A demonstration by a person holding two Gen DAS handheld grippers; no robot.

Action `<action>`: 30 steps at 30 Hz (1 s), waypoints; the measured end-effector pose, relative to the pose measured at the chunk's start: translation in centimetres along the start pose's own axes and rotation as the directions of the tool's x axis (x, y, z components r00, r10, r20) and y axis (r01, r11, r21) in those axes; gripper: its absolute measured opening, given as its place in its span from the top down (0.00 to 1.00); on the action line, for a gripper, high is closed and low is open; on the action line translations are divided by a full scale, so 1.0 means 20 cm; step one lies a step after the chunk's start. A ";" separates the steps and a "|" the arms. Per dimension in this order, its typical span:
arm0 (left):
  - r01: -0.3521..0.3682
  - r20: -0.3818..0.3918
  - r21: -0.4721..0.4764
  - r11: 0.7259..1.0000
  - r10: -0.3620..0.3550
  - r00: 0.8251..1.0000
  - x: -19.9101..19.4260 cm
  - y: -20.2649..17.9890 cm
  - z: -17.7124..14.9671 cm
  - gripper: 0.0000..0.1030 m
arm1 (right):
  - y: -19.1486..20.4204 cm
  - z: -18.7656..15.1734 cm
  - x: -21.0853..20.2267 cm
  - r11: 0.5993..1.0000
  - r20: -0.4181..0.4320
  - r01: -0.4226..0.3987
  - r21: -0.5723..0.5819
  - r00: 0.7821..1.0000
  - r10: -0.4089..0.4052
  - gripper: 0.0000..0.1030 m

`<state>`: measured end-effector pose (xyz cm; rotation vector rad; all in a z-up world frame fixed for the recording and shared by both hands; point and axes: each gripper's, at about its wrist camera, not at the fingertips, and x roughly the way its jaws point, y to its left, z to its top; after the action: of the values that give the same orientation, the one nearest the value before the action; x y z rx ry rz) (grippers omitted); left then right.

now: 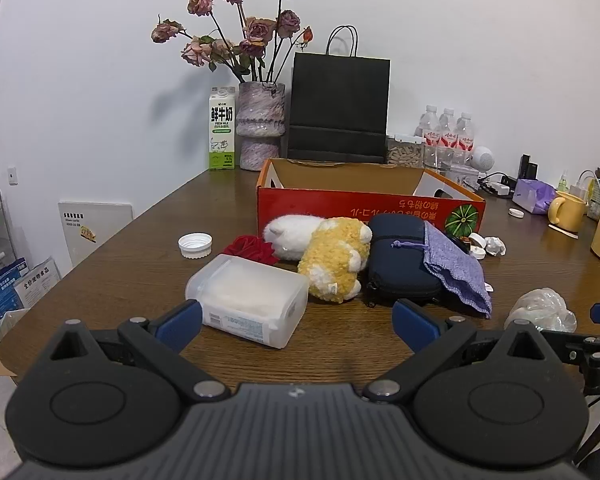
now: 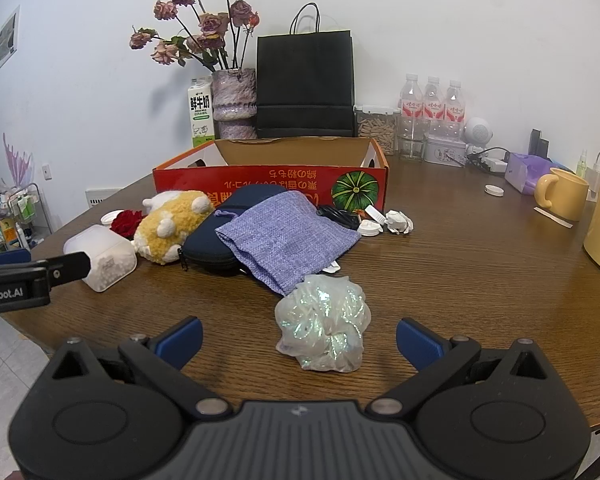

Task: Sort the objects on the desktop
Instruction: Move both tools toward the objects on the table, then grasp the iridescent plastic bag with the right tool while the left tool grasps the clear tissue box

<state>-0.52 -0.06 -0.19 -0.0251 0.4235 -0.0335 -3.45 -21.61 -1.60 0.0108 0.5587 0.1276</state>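
Note:
A red cardboard box (image 1: pixel 364 204) (image 2: pixel 260 182) stands open at mid-table. In front of it lie a translucent plastic container (image 1: pixel 252 300) (image 2: pixel 102 254), a yellow-and-white plush toy (image 1: pixel 332 256) (image 2: pixel 172 220), a red fabric flower (image 1: pixel 252 249) (image 2: pixel 126 222), a navy zip case (image 1: pixel 400 260) (image 2: pixel 220 248) and a purple drawstring pouch (image 1: pixel 456 268) (image 2: pixel 288 236). My left gripper (image 1: pixel 296 326) is open just behind the container. My right gripper (image 2: pixel 298 340) is open around a crumpled iridescent wrapper (image 2: pixel 324 326) (image 1: pixel 542 312).
A white cap (image 1: pixel 195 245), small white lids and crumpled paper (image 2: pixel 398 220) lie by the box. At the back stand a milk carton (image 1: pixel 222 128), flower vase (image 1: pixel 260 128), black paper bag (image 1: pixel 338 108), water bottles (image 2: pixel 432 100) and a yellow mug (image 2: pixel 564 194).

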 end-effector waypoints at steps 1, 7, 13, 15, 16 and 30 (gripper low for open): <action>0.000 -0.001 0.001 1.000 0.000 1.000 0.00 0.00 0.00 0.00 | 0.00 0.00 0.00 1.000 0.000 0.000 0.000 1.000 0.000 0.00; 0.002 -0.004 0.004 1.000 -0.002 1.000 0.01 0.00 -0.01 0.00 | 0.00 0.00 0.00 1.000 -0.001 -0.001 -0.001 1.000 0.001 0.00; 0.001 -0.011 0.005 1.000 -0.001 1.000 0.02 0.00 -0.01 0.00 | 0.00 0.00 0.00 1.000 -0.004 -0.002 -0.002 1.000 0.002 0.00; 0.000 -0.015 0.007 1.000 0.000 1.000 0.03 0.00 -0.02 0.00 | 0.00 0.00 0.00 1.000 -0.003 -0.004 -0.003 1.000 0.004 0.00; 0.000 -0.016 0.008 1.000 0.001 1.000 0.03 0.00 -0.02 0.00 | 0.00 0.00 0.00 1.000 -0.002 -0.003 -0.003 1.000 0.003 0.00; -0.045 -0.063 0.049 0.998 0.048 0.997 0.23 0.06 -0.01 0.00 | -0.07 -0.02 0.20 1.000 -0.046 -0.001 0.014 0.999 0.002 0.11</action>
<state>3.60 0.95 -2.23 0.0329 0.4873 0.0017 -0.06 -22.54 -4.07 0.0223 0.6053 0.1258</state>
